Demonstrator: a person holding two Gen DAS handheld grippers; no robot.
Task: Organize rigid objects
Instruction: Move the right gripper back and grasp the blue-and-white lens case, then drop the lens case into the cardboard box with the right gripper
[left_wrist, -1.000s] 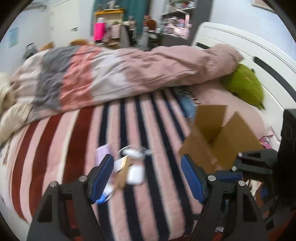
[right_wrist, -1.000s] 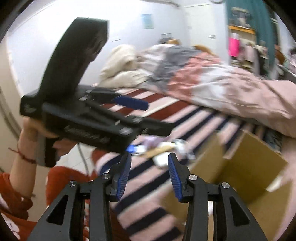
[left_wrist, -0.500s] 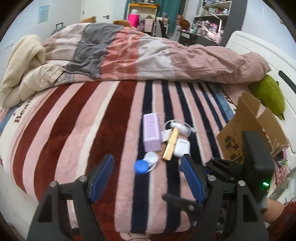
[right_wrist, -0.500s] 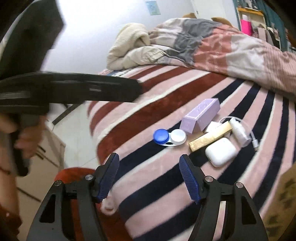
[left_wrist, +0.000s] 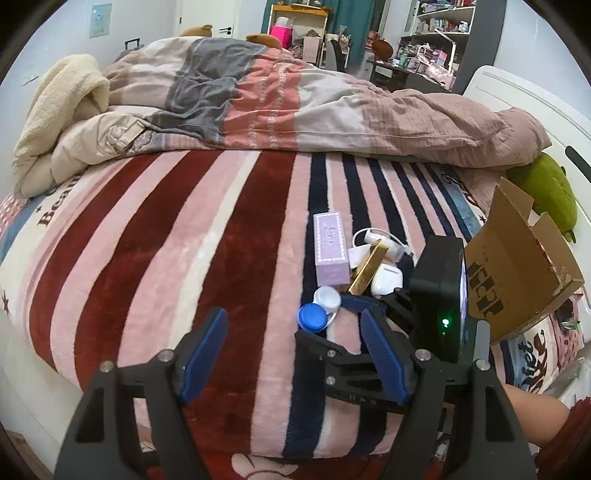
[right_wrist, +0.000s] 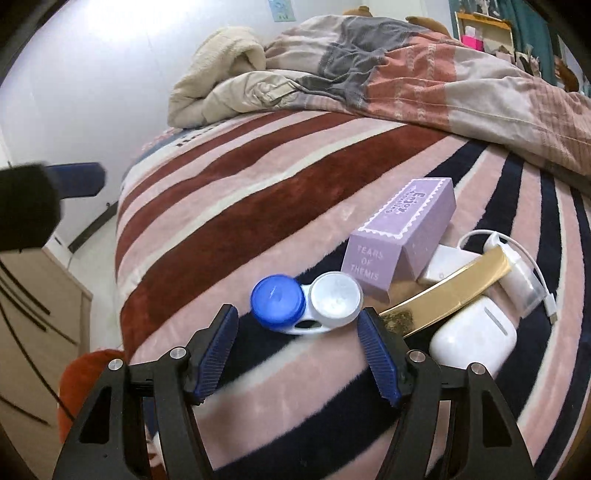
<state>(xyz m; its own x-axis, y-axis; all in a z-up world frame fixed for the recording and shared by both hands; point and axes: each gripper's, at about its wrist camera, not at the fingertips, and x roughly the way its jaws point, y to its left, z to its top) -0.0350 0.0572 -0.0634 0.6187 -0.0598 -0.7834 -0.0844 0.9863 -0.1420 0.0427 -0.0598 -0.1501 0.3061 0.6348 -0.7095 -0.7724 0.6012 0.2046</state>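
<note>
A small pile lies on the striped blanket: a blue-and-white contact lens case (right_wrist: 306, 301), a purple box (right_wrist: 402, 236), a gold bar (right_wrist: 450, 291), a white earbud case (right_wrist: 472, 336) and a white charger with cable (right_wrist: 517, 277). My right gripper (right_wrist: 297, 319) is open just short of the lens case, its fingertips flanking the case's near edge without touching. My left gripper (left_wrist: 291, 328) is open over bare blanket, left of and nearer than the lens case (left_wrist: 319, 308) and purple box (left_wrist: 330, 251). Nothing is held.
An open cardboard box (left_wrist: 517, 266) stands at the right of the pile, beside a green plush (left_wrist: 550, 192). A bunched duvet (left_wrist: 295, 107) crosses the far side of the bed. The bed's near edge drops to the floor, where a wooden cabinet (right_wrist: 40, 314) stands.
Both grippers came down toward the bed and the pile grew larger in view. The right jaws widened from narrow to broad and now sit at the lens case.
</note>
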